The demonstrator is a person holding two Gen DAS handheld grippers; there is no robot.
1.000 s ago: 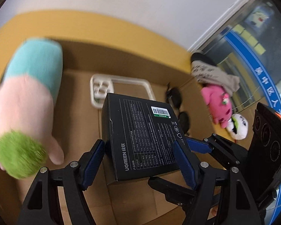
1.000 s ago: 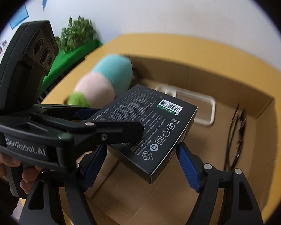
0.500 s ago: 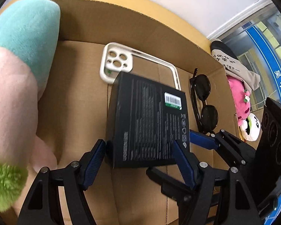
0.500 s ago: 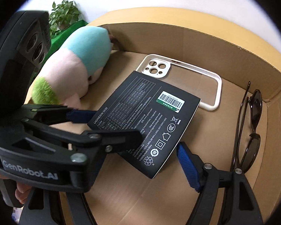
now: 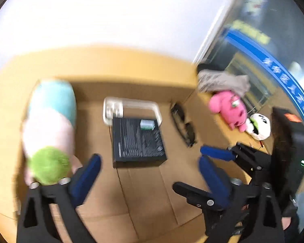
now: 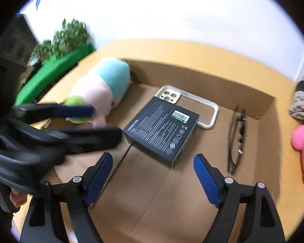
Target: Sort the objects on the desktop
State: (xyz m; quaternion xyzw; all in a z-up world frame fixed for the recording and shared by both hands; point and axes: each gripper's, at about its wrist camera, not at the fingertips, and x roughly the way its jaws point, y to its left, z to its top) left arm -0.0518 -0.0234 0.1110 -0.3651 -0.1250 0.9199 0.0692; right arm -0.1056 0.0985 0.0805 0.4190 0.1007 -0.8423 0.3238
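A black box (image 5: 137, 140) with white print and a barcode lies flat on the floor of a cardboard box (image 5: 148, 198), partly over a clear phone case (image 5: 131, 106). It also shows in the right wrist view (image 6: 162, 131). My left gripper (image 5: 150, 176) is open and empty, raised and drawn back from the box. My right gripper (image 6: 153, 177) is open and empty, just short of the box's near edge. The left gripper also shows at the left of the right wrist view (image 6: 87, 121).
In the cardboard box (image 6: 172, 202) lie a plush toy in teal, pink and green (image 6: 103, 89), the phone case (image 6: 200, 109) and black sunglasses (image 6: 237, 139). A pink plush (image 5: 229, 109), a white plush (image 5: 259, 126) and a grey cloth (image 5: 223, 82) lie outside on the yellow table.
Both grippers have opened and let go of the black box, which now rests on the carton floor. Both have pulled back and up from it.
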